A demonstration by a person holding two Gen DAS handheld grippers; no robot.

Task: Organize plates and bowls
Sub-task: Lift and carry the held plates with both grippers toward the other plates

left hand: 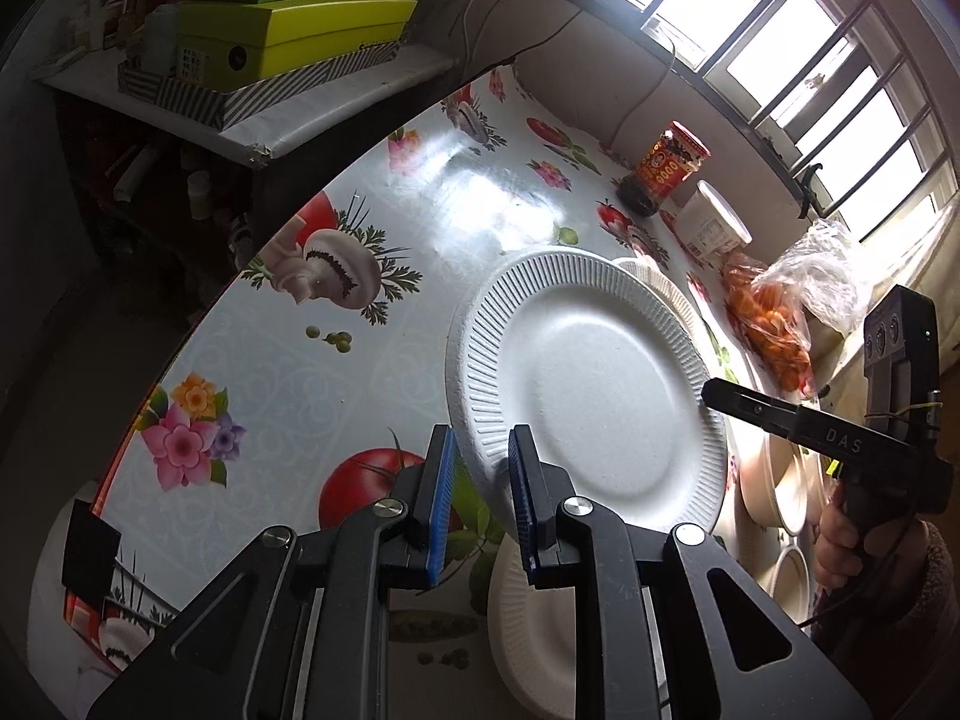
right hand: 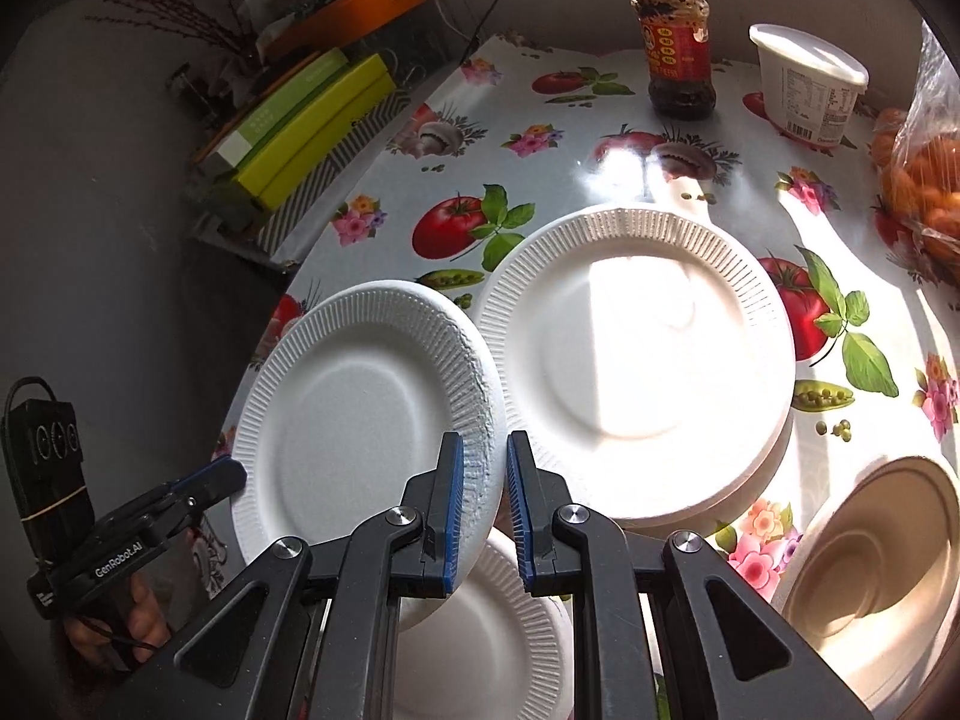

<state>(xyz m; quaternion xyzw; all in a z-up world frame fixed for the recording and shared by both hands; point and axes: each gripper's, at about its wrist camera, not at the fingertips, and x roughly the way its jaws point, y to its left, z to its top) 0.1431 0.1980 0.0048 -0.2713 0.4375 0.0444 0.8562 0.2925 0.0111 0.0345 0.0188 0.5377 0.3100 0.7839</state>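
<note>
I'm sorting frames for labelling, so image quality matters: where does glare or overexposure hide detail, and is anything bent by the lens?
Left wrist view: the window is blown out, and glare whitens the tablecloth; the table edge curves from the fisheye. Right wrist view: a sun patch washes out the far plate centre, while the held plate stays evenly lit and sharp.

Left half of the desk [left hand: 288, 372] lies open. Jar [right hand: 675, 48], tub [right hand: 807, 84] and fruit bag [right hand: 924, 180] crowd the far right; boxes [left hand: 288, 30] wall the left edge.
</note>
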